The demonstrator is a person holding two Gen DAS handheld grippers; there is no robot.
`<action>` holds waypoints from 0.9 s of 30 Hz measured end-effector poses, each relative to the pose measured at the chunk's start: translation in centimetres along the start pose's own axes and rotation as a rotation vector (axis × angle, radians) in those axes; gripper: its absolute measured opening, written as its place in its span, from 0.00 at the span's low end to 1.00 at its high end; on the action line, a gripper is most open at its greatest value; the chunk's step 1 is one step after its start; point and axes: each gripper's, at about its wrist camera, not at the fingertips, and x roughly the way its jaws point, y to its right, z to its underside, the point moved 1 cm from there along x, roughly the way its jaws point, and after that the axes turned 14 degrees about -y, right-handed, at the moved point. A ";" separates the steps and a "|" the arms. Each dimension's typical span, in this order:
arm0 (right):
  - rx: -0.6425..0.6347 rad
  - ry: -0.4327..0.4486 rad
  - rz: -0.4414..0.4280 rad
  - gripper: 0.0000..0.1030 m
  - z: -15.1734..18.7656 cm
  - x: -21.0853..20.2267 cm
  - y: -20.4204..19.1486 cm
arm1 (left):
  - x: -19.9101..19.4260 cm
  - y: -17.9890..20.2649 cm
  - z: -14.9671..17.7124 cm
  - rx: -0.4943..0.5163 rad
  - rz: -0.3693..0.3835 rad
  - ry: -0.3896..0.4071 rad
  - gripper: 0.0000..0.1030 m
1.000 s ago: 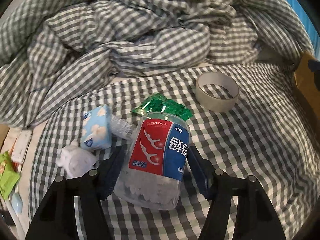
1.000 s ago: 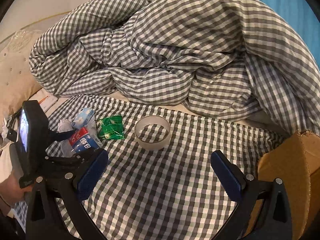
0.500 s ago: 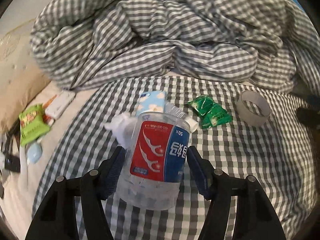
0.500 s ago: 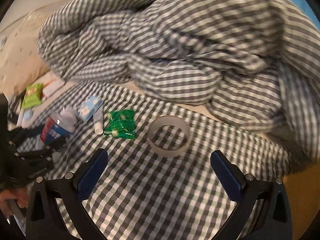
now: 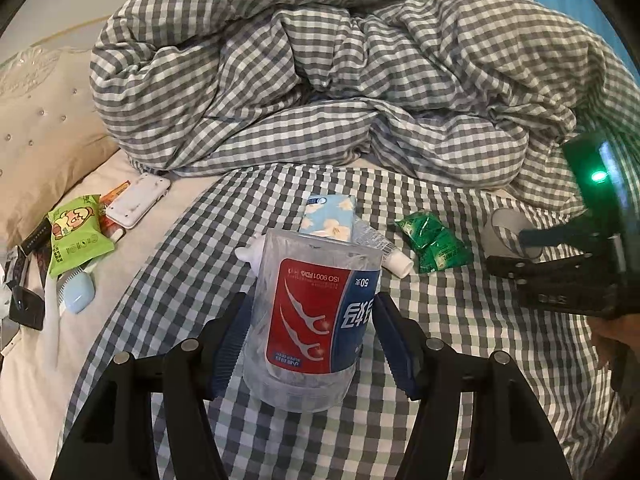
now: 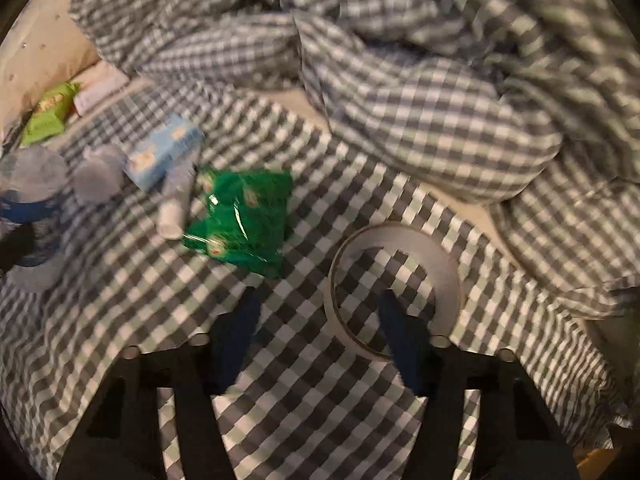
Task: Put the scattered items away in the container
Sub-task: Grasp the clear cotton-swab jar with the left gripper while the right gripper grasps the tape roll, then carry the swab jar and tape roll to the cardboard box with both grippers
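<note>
The clear jar (image 5: 316, 320) label, upside down, reads "ISO 9001" and "50"

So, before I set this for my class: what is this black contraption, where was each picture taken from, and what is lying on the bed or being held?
There is no robot here. A person holds a hand-held gripper in each hand, and a wide-angle camera on each one looks forward along its two jaws. The left camera's picture shows the left gripper with its jaws clamped on a clear floss-pick jar. The right camera's picture is blurred. The jaws of the right gripper have just been closing and stand either side of the near wall of a tape ring, not yet pressing it. On the checked sheet also lie a green packet, a blue tissue pack and a small tube.
</note>
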 end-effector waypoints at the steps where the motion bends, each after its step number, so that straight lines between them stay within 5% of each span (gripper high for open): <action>1: 0.008 -0.019 -0.007 0.45 -0.1 0.5 0.1 | 0.0 -0.1 0.0 -0.003 0.001 -0.001 0.62; 6: 0.029 -0.022 -0.007 0.05 0.6 1.0 0.4 | 0.0 -0.5 0.1 -0.010 0.004 -0.004 0.62; 15: 0.057 0.073 -0.037 0.04 1.9 -1.9 0.8 | -0.9 0.1 0.1 -0.004 0.011 0.008 0.62; 27: 0.134 0.313 -0.079 0.04 7.0 -13.0 1.0 | -7.1 2.3 0.0 0.009 0.034 0.091 0.62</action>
